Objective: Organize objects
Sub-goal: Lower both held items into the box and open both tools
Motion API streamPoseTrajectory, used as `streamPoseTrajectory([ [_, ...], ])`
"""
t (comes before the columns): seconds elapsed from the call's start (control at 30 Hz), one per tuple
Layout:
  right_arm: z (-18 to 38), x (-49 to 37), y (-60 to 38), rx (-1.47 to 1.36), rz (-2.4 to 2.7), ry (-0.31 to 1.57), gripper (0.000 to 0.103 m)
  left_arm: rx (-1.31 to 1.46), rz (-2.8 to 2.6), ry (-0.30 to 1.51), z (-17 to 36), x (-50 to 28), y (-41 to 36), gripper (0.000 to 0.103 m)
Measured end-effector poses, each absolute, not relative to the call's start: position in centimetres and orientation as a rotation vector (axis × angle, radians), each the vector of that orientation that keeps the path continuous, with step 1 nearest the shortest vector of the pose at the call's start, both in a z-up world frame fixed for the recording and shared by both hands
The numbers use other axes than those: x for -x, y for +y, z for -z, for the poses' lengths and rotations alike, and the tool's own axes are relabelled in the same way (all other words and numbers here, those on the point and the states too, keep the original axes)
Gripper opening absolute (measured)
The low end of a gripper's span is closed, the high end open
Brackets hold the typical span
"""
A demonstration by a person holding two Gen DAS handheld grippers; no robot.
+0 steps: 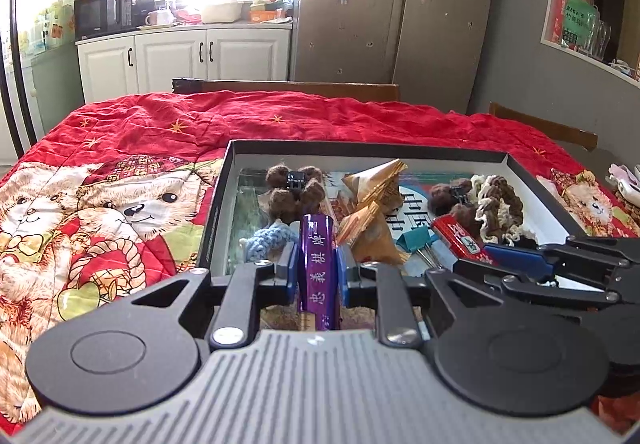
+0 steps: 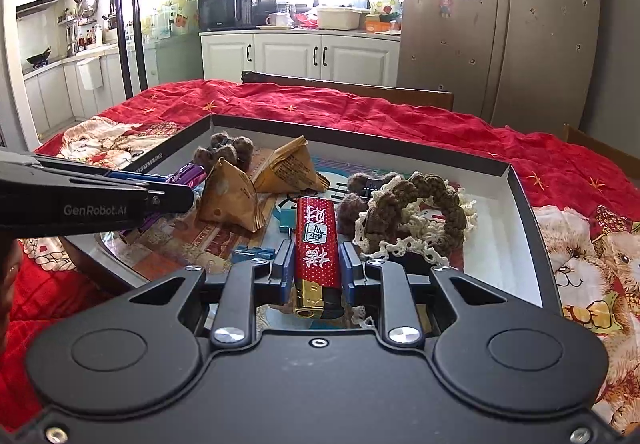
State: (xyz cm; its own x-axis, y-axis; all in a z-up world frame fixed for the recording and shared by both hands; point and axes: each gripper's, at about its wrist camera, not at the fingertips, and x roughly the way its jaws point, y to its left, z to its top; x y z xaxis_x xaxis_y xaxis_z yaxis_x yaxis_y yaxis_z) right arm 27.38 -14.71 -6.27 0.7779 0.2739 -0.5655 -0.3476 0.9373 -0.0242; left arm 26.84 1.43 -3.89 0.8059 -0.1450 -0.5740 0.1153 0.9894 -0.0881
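Observation:
A shallow black-rimmed box [image 1: 360,146] lies on the red bear quilt. My left gripper [image 1: 318,268] is shut on a purple lighter [image 1: 318,260] over the box's near edge. My right gripper [image 2: 316,264] is shut on a red lighter [image 2: 316,244] with a gold end, over the box's near right part. In the box lie two brown triangular packets [image 2: 236,196], brown furry hair clips [image 1: 294,188], a brown and cream crochet scrunchie [image 2: 420,212], a teal binder clip [image 1: 416,238] and a pale blue crochet piece [image 1: 270,238]. The left gripper shows in the right wrist view [image 2: 120,196].
The red quilt [image 1: 120,172] covers the table around the box. Wooden chair backs [image 1: 288,86] stand behind the far edge. A fridge [image 1: 400,4], white cabinets and a microwave are farther back. Small objects [image 1: 624,180] lie at the quilt's right edge.

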Motion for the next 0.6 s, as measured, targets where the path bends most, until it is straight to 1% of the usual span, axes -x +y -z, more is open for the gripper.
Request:
streamPoseTrajectory([
  [0.53, 6.95, -27.99, -14.81, 0.138, -0.335, 0.631, 0.023, 0.025, 0.133, 0.648, 4.76, -27.39, 1.03, 0.024],
  [0.6, 6.97, -27.97, -14.81, 0.133, -0.336, 0.632, 0.024, 0.023, 0.133, 0.648, 4.79, -27.38, 1.0, 0.027],
])
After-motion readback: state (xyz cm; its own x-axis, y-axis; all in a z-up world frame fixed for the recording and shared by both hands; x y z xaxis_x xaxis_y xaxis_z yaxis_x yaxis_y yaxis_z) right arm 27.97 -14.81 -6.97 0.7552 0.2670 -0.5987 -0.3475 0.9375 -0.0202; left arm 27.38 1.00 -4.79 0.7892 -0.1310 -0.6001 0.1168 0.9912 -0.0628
